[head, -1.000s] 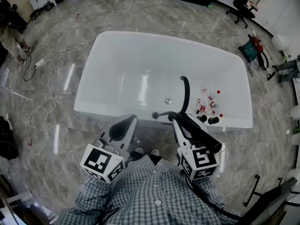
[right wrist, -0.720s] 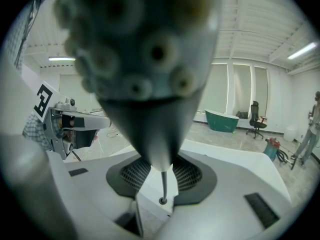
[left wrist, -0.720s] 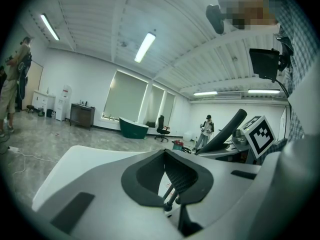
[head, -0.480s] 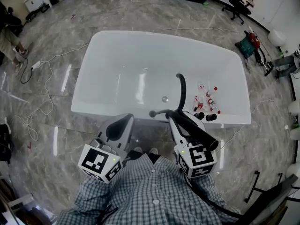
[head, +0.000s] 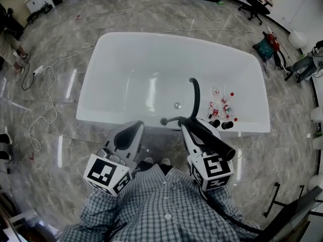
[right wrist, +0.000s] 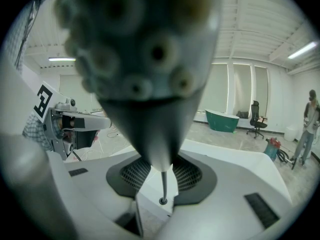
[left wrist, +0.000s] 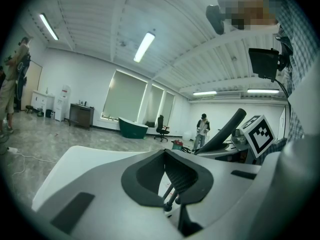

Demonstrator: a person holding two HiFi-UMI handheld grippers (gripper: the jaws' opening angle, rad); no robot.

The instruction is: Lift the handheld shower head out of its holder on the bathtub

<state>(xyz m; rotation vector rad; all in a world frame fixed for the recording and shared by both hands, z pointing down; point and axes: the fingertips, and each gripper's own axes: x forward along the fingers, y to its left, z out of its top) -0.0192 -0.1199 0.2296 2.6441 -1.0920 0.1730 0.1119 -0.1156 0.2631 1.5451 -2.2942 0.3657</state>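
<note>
The left claw (head: pixel 132 129) and the right claw (head: pixel 189 127) are held side by side in front of the person's checked shirt (head: pixel 164 205), both pointing forward and tipped a little downward. Their marker cubes sit nearest the chest. The left claw's jaws stand apart with nothing between them. The right claw's jaws are closed on the shower head (head: pixel 214 142), which lies back along its top.

**Bright, even light; fisheye on all views**

Lit by ceiling strip lights (left wrist: pixel 144 46) overhead, so shadows are soft. Streaky glare on the glossy floor (head: pixel 59 150) and the bathtub (head: pixel 151 92) wall. Heavy barrel distortion, dark vignetted corners. Right gripper view: shower head (right wrist: pixel 145 59) right against the lens, fully blurred; background sharp.
</note>
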